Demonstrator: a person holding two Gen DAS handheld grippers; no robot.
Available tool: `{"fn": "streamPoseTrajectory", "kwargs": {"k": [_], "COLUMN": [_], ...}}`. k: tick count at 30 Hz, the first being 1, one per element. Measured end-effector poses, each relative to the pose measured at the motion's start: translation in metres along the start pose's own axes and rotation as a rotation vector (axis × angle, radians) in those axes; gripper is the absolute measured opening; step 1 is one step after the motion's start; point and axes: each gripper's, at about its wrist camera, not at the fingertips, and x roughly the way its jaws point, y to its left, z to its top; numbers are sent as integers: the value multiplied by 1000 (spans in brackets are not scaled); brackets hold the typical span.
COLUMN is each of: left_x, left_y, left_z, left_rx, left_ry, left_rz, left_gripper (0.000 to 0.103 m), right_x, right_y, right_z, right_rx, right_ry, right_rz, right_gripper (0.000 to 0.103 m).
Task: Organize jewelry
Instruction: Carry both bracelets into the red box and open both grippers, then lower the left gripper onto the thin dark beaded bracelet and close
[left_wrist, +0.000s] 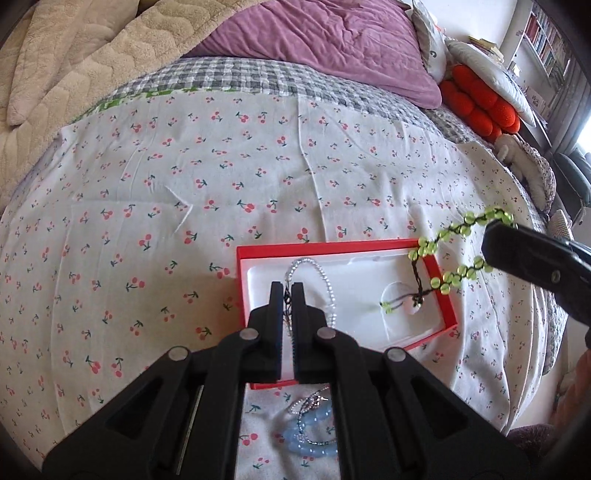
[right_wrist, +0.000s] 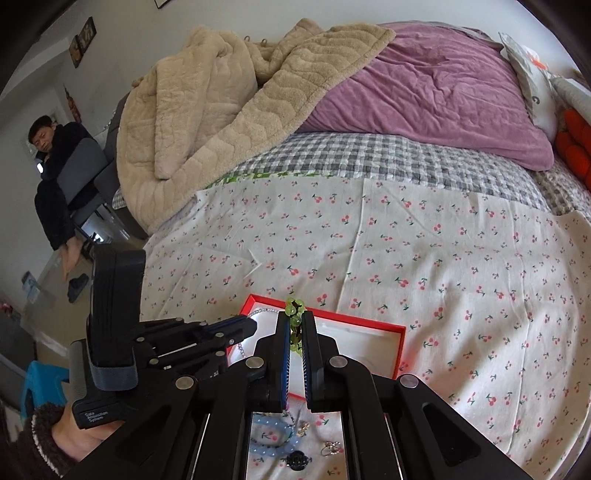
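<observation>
Dangling from the right tongs (right_wrist: 295, 321), which are pinched on it, the green bead bracelet (left_wrist: 456, 251) hangs over the right end of the red box (left_wrist: 445, 295) on the bed (left_wrist: 221, 177). The left tongs (left_wrist: 287, 291) are nearly closed on a silver chain (left_wrist: 325, 284) lying in the box. A blue bead bracelet (left_wrist: 314, 432) lies just outside it.

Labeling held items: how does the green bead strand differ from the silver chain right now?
The green bead strand has large translucent green beads on dark cord; the silver chain is fine, pale and small-linked.
The green strand is pinched by the right gripper and hangs over the red box's right edge; the silver chain is pinched by the left gripper and loops over the box's white insert.
Both are held, with their ends reaching into the box.
</observation>
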Motion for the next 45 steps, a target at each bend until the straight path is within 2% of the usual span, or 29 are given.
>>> {"fn": "streamPoseTrajectory", "kwargs": {"k": [4,11,21,22,24,27,33,36,38,39,45], "left_x": [7,15,13,12,8,-1,-18,-21,-23,-23,-30], "left_y": [7,0,-6,-6,-6,-6,-8,-5,-1,1,14], "left_z": [1,-2,1,2,3,4,-9,-21,-32,-37,-71], "left_rx": [-12,7,37,41,37,22,29,32,30,31,33], "left_ry": [13,35,12,12,6,-15,-21,7,30,41,84], "left_rz": [2,-11,2,5,5,-3,11,30,36,41,71], "left_gripper": [5,5,6,8,25,42,68,79,80,80,81], "right_x": [19,46,60,60,61,54,35,29,25,22,9], "right_y": [4,-22,-45,-47,-52,-57,-54,-49,-45,-43,-34], "right_z": [-5,-17,-21,-21,-20,-21,-29,-37,-44,-47,-71], "right_rx": [-3,14,45,50,66,82,79,58,48,48,42], "right_ry": [46,125,159,160,174,176,162,171,175,164,155], "right_rz": [21,-90,-130,-133,-132,-129,-114,-104,-96,-89,-54], "right_gripper": [6,6,9,12,12,13,18,30,69,73,73]}}
